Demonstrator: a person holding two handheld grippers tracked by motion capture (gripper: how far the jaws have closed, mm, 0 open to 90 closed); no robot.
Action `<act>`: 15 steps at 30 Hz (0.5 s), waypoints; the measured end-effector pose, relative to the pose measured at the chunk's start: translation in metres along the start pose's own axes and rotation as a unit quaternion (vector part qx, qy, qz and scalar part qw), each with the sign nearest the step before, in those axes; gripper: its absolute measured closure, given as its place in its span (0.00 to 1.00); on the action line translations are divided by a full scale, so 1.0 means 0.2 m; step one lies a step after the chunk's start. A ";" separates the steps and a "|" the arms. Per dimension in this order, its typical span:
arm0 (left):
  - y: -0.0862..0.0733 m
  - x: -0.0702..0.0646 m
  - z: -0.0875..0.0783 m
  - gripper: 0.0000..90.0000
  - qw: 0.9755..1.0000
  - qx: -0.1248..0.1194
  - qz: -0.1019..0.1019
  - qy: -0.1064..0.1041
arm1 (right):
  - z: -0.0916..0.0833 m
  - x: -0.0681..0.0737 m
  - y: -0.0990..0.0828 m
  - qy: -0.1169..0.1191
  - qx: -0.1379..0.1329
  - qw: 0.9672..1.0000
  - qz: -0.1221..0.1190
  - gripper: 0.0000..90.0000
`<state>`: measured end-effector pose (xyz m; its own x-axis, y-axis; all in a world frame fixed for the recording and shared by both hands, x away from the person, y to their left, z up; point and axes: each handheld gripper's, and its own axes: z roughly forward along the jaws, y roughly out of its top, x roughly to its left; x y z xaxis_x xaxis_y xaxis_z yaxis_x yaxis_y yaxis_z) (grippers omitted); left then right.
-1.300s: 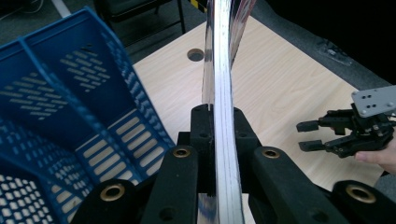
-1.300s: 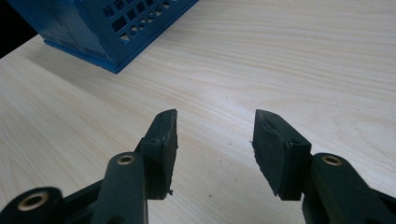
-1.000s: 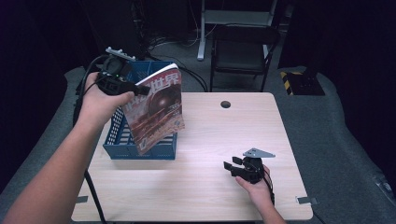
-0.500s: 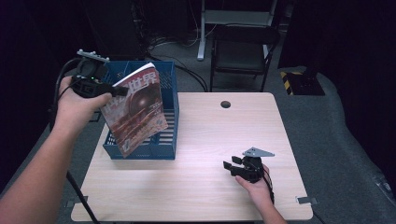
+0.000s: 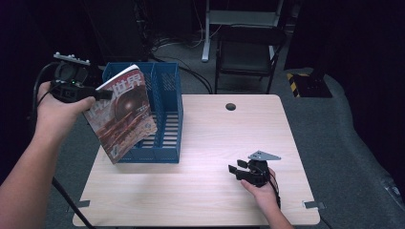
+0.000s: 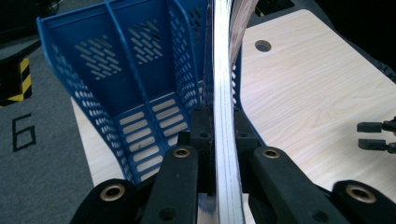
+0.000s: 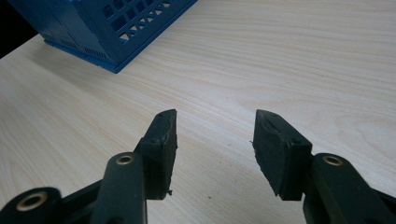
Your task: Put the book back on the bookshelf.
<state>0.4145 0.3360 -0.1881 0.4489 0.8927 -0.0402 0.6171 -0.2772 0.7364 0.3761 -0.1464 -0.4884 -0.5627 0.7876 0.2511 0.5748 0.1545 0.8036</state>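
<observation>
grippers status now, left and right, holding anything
Left claw: closed on the magazine, held above the blue file rack.
Right claw: open, holding nothing, over the table.

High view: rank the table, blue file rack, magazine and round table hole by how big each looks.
1. table
2. blue file rack
3. magazine, raised nearer the camera, so it looks larger than it is
4. round table hole
</observation>
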 end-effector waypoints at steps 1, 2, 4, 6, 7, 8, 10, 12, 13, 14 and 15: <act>0.00 0.00 0.00 0.93 1.000 0.000 0.000 0.000 | 0.00 0.00 0.00 0.000 0.000 1.000 0.000 0.55; -0.01 0.02 0.00 0.93 1.000 0.001 -0.004 0.004 | 0.00 0.00 0.00 0.000 0.000 1.000 0.000 0.55; -0.01 0.03 0.00 0.93 1.000 0.002 -0.013 0.010 | 0.00 0.00 0.00 0.000 0.000 1.000 -0.002 0.55; -0.01 0.04 0.01 0.93 1.000 0.001 -0.021 0.015 | 0.00 0.00 0.00 0.000 0.000 1.000 -0.002 0.55; -0.01 0.05 0.01 0.93 0.999 -0.001 -0.028 0.018 | 0.00 0.00 0.00 0.001 0.000 1.000 -0.002 0.55; -0.01 0.05 0.01 0.93 0.999 -0.004 -0.035 0.023 | 0.00 0.00 0.00 0.002 0.002 1.000 -0.003 0.55; -0.01 0.06 0.01 0.93 0.999 -0.006 -0.041 0.024 | 0.00 0.00 0.00 0.002 0.002 1.000 0.000 0.55; -0.01 0.06 0.02 0.93 0.999 -0.006 -0.045 0.025 | 0.00 0.00 0.00 0.002 0.000 1.000 0.000 0.55; -0.01 0.06 0.02 0.93 0.999 -0.006 -0.045 0.027 | 0.00 0.00 0.00 0.002 0.000 1.000 0.000 0.55; -0.01 0.07 0.02 0.93 0.998 -0.007 -0.046 0.029 | 0.00 0.00 0.00 0.002 0.000 1.000 0.000 0.55; -0.01 0.07 0.03 0.93 0.998 -0.007 -0.047 0.029 | 0.00 0.00 0.00 0.002 0.001 1.000 0.000 0.55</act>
<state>0.4235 0.3470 -0.1930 0.3517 0.9335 -0.0702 0.6447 -0.1871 0.7412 0.3764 -0.1472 -0.4884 -0.5644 0.7857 0.2533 0.5757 0.1547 0.8029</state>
